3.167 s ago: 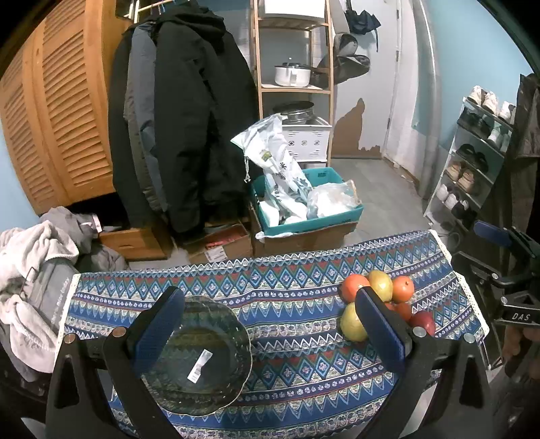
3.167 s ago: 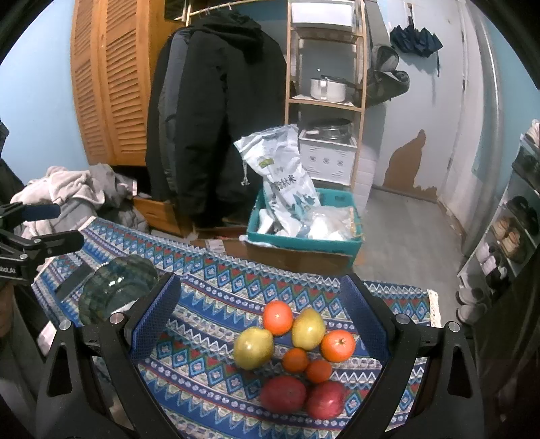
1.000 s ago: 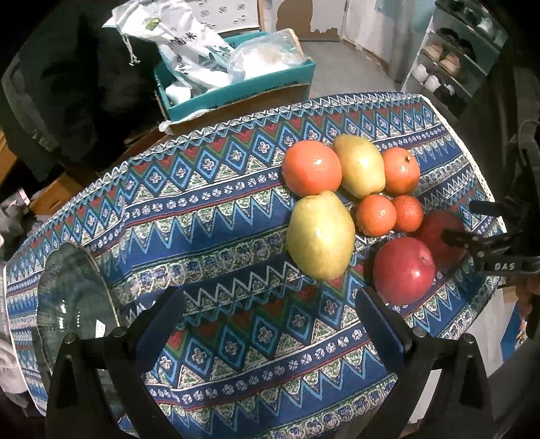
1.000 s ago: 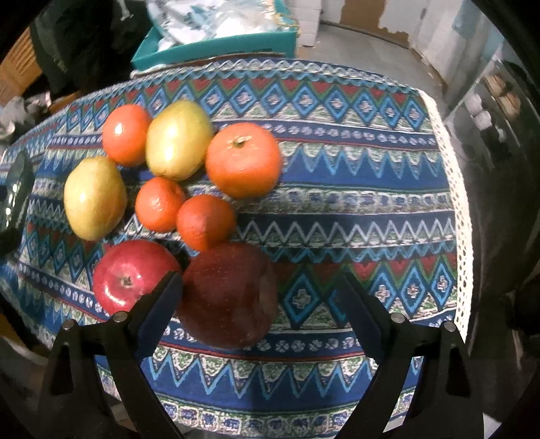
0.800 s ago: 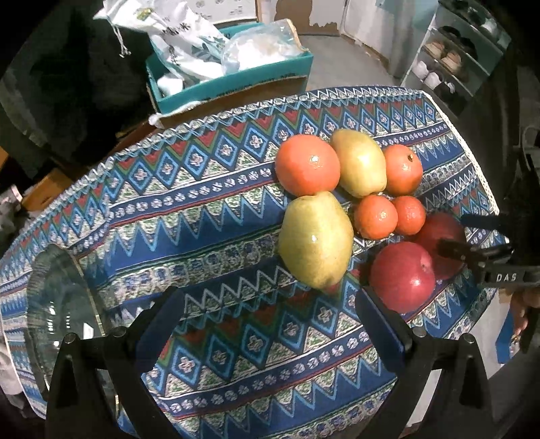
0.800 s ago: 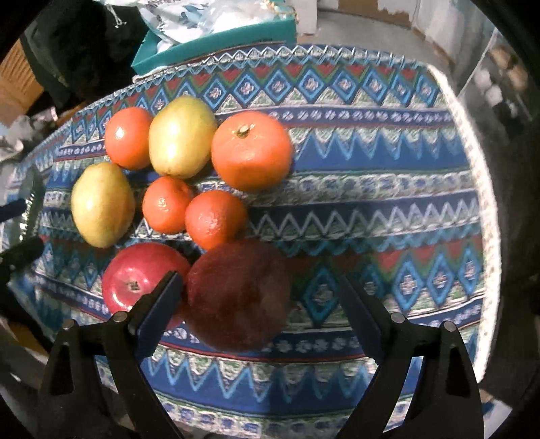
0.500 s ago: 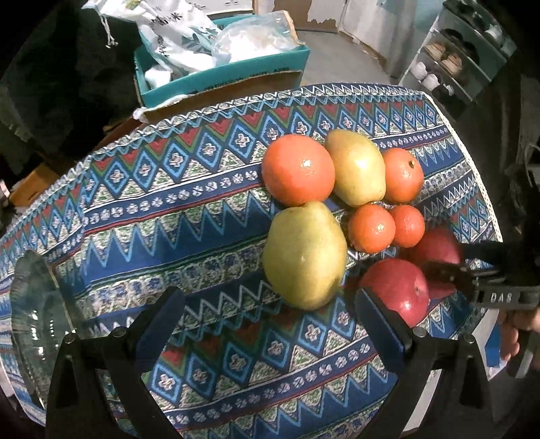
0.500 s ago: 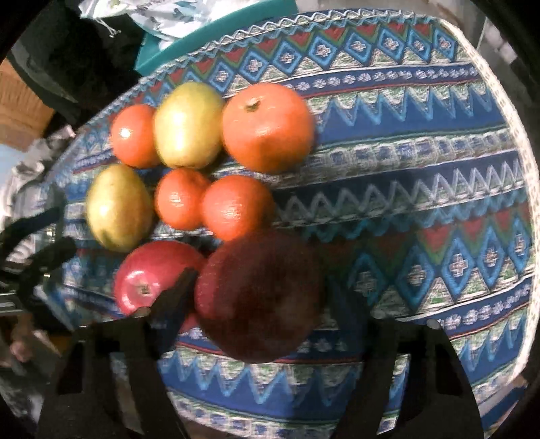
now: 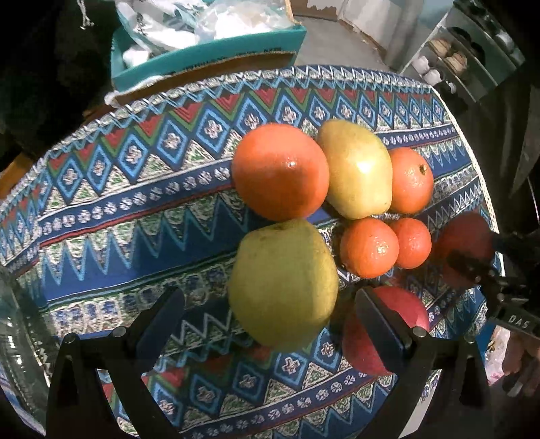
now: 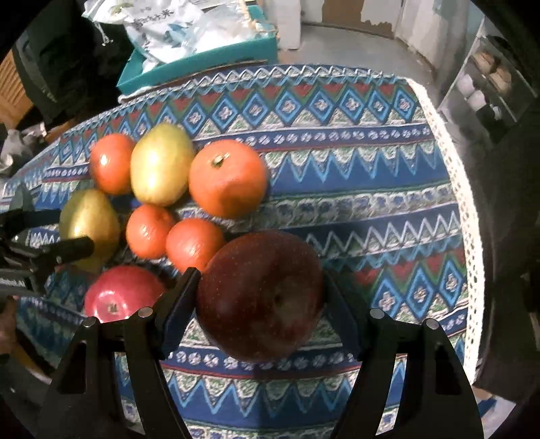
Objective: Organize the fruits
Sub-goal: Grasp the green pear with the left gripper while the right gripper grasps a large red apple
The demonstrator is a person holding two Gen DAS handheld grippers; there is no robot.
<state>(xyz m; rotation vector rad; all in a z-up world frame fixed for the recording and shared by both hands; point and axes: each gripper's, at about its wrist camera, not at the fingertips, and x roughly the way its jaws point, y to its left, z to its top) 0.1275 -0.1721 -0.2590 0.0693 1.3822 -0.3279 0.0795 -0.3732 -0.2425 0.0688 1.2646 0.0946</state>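
- At the far left of the left wrist view, the rim of a glass bowl (image 9: 13, 341) sits on the patterned tablecloth (image 9: 141, 202).
- The left gripper (image 9: 270, 324) has its blue-padded fingers spread wide around the near pear (image 9: 283, 283), neither pad touching it.
- Behind that pear lie a large orange (image 9: 280, 170), a second pear (image 9: 357, 169) touching it, and another orange (image 9: 410, 180) against the pear's right side.
- Two small tangerines (image 9: 369, 248) sit side by side in the middle of the cluster.
- A bright red apple (image 9: 401, 307) rests just behind the left gripper's right finger.
- Farthest right, the right gripper (image 10: 260, 299) has its fingers clamped on both sides of a dark red apple (image 10: 261, 293) at the table's near edge.
- Beyond the table stands a teal box (image 10: 202, 64) holding plastic bags (image 10: 168, 27).
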